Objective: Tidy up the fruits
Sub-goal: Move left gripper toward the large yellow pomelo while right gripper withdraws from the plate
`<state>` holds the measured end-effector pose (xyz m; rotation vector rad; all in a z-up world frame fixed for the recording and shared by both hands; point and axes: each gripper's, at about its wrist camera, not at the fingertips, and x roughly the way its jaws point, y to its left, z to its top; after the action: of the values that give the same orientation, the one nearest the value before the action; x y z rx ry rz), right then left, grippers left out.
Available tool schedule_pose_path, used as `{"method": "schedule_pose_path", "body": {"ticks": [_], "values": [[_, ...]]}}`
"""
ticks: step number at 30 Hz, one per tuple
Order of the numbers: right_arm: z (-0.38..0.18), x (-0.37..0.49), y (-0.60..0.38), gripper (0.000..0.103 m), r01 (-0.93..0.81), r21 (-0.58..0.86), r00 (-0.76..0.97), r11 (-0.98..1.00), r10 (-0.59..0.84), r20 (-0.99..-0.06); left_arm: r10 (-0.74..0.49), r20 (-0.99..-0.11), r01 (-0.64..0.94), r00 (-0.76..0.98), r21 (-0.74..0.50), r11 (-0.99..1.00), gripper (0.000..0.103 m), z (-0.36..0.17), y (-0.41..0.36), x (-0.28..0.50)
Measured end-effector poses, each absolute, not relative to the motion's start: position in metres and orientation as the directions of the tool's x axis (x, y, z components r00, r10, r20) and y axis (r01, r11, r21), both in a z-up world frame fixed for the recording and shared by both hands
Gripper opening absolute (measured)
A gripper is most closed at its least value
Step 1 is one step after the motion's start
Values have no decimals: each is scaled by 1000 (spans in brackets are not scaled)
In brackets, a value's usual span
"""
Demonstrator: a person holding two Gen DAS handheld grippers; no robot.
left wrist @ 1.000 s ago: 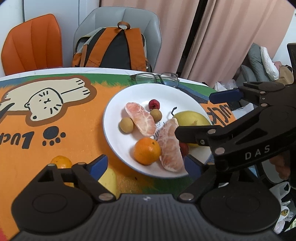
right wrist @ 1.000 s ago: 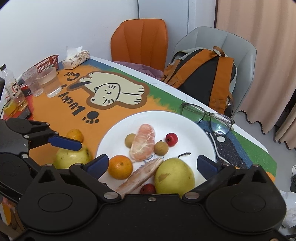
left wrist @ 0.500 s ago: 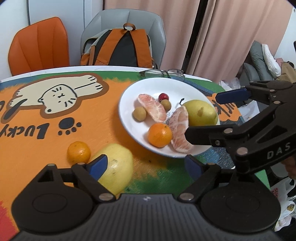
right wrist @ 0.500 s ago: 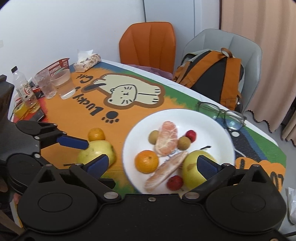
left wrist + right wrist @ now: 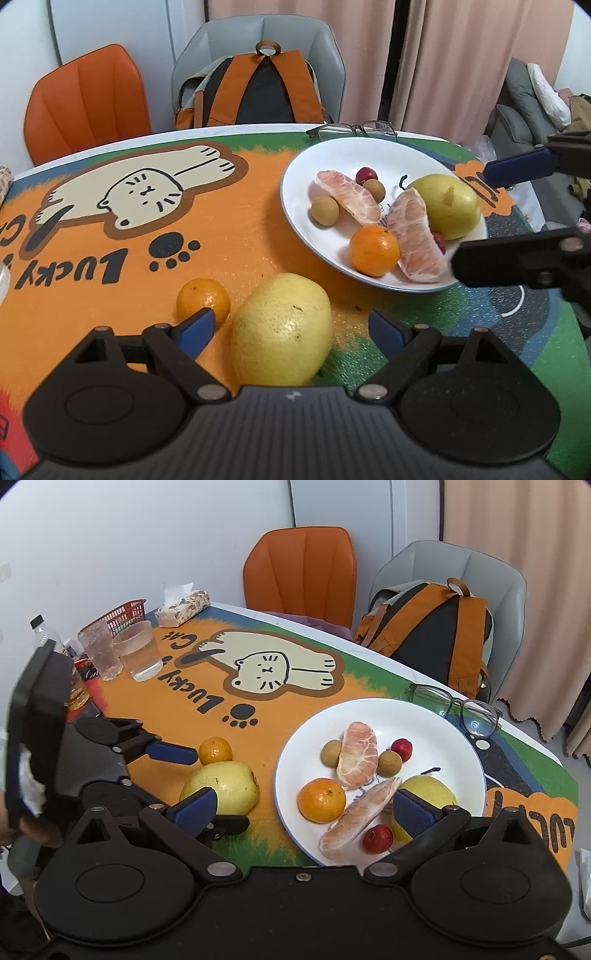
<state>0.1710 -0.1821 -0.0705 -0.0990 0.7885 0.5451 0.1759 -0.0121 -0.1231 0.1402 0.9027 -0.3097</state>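
While my left gripper stands wide around the pear, a tangerine crowds its left finger. My right gripper gapes empty above the plate.

Even indoor light, soft shadows, fisheye-bent edges, slight blur.

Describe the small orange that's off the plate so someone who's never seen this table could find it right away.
Start at the white plate on the orange cat tablecloth. Beside the plate, on the cloth, lies a big yellow pear; the small orange sits just behind it, towards the paw print. It is the only orange off the plate, far smaller than the pear.
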Motion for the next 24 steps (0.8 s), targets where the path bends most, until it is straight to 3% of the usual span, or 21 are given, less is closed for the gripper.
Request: {"method": "schedule_pose_path", "body": {"ticks": [9, 13, 24], "values": [[-76, 174, -182, 103, -482, 114, 573, 869, 410, -710, -224, -797, 351, 560, -17, 936, 85, -136, -12, 183], [-75, 178, -178, 103, -490, 118, 566, 864, 418, -710, -190, -800, 343, 569, 21, 939, 63, -139, -15, 183], [-70, 204, -142, 103, -571, 146, 522, 808, 495, -694, -235, -791, 305, 566, -64, 950, 62, -139, 1, 180]]}}
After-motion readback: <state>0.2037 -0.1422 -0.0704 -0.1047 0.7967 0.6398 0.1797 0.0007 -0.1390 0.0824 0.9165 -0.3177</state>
